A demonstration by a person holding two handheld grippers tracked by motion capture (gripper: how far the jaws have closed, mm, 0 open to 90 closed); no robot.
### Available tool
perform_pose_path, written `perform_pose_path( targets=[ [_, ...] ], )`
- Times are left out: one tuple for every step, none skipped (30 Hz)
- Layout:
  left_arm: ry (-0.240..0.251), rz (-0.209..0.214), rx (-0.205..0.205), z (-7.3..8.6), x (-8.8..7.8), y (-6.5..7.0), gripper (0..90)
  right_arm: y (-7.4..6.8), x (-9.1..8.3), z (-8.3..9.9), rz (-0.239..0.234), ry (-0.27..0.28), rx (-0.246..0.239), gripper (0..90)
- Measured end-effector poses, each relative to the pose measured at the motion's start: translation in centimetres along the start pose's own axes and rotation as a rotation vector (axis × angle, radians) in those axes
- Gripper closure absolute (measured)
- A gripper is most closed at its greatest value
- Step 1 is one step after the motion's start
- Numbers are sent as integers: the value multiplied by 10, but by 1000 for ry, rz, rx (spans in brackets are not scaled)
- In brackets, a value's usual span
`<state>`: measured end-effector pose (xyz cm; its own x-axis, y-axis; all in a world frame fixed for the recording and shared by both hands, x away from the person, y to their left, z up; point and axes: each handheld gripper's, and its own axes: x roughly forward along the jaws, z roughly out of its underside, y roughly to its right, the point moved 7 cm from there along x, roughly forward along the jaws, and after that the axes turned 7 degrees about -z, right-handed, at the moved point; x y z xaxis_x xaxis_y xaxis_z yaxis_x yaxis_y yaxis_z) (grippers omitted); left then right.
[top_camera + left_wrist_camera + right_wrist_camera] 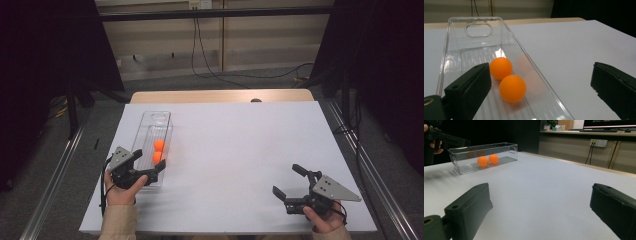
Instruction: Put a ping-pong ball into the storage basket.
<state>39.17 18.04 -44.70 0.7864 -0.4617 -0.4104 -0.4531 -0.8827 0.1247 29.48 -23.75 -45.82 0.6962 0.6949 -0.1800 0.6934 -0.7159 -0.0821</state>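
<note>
High view: clear plastic bin [155, 131] lies lengthwise at centre left of the frame on the white table [240, 150]. Two orange balls [159, 151] sit inside it, toward its near end, touching or nearly so. Left gripper [150, 169] is at lower left, over the bin's near end, jaws spread wide, nothing between them. Right gripper [290, 182] is at lower right, well apart from the bin, jaws wide, nothing held.

Left gripper view: bin [456, 50] runs from upper left down to bottom centre. Nearer ball [512, 88] at centre, farther ball [501, 68] just behind it and apparently touching. One jaw at lower left stands over the bin floor, the other at lower right over the bare table outside the bin wall. Neither pad touches a ball.

Right gripper view: bin [484, 151] in upper left with both balls [488, 160] side by side inside. Own jaws at lower left and lower right, wide apart, bare table between.
</note>
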Motion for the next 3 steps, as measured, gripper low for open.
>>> perform_pose_path(
  targets=[
    [8, 6, 0, 0, -1, 1, 31, 0, 0, 0, -1, -2, -1, 24],
    [12, 11, 3, 0, -2, 1, 29, 0, 0, 0, -2, -2, -2, 25],
    [21, 18, 4, -1, -3, 2, 29, 0, 0, 0, -2, -2, -3, 24]
  ],
)
